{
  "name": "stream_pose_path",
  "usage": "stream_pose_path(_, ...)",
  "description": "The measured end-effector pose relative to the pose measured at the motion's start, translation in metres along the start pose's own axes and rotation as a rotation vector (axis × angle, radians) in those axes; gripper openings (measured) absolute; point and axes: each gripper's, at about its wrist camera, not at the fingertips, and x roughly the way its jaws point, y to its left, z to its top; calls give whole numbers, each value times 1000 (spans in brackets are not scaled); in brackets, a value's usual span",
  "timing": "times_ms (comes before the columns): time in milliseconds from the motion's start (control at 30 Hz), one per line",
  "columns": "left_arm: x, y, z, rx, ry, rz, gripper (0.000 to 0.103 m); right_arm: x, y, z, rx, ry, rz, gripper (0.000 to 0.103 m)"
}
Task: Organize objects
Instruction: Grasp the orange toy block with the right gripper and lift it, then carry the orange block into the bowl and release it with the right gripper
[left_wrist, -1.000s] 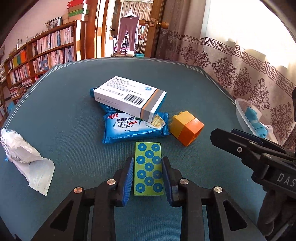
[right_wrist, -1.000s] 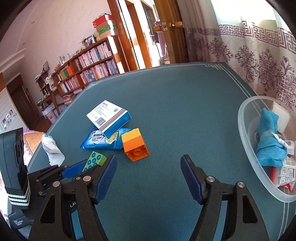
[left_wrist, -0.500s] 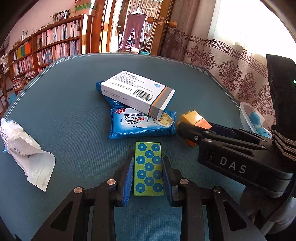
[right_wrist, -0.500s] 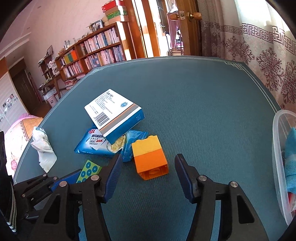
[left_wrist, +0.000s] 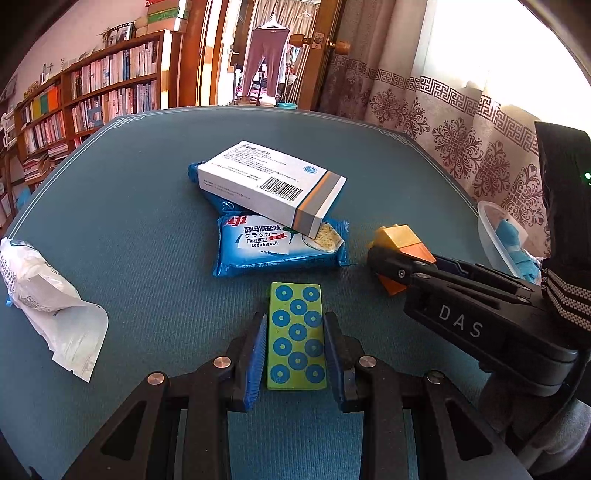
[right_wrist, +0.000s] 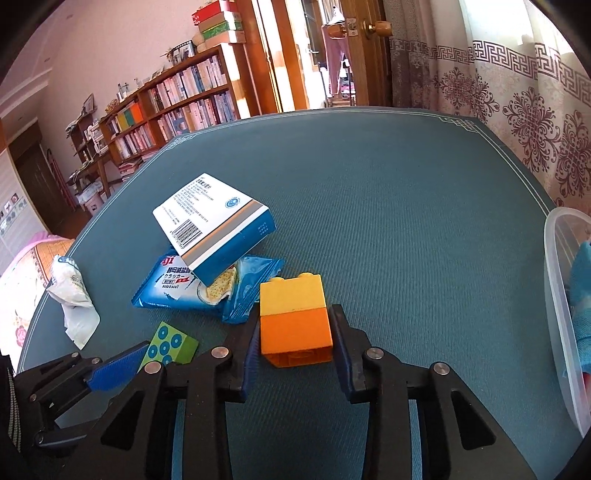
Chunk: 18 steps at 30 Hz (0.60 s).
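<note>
**Both grippers straddling blocks on the table**

Left gripper (left_wrist: 295, 332): the green block with blue dots (left_wrist: 297, 336) lies flat on the teal table (left_wrist: 129, 206) between the blue pads. A thin gap shows on each side of the block, so the jaws bracket it but are not clamped; gripper reads as open.

Right gripper (right_wrist: 294, 332): the yellow-and-orange toy brick (right_wrist: 293, 317) sits between the fingers, orange half nearest the camera, yellow half beyond. The pads stand close against both sides; whether they actually press on it, I cannot tell.

Just beyond both blocks: a blue biscuit packet (left_wrist: 280, 247) flat on the table, with a white medicine box (left_wrist: 269, 184) resting tilted on top of it. A crumpled white bag (left_wrist: 48, 299) lies well to the left. A clear plastic bin (right_wrist: 565, 314) holding blue cloth sits at the right table edge.
</note>
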Motion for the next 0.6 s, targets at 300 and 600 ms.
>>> stream_pose_path(300,-8,-4,1,3,-30,-96,32,-32,-25,-10,93,-53,-17,36)
stream_pose_path(600,-11,-11,-1,28,-47,-127,32,-60,-46,-28,160,-93,-59,35)
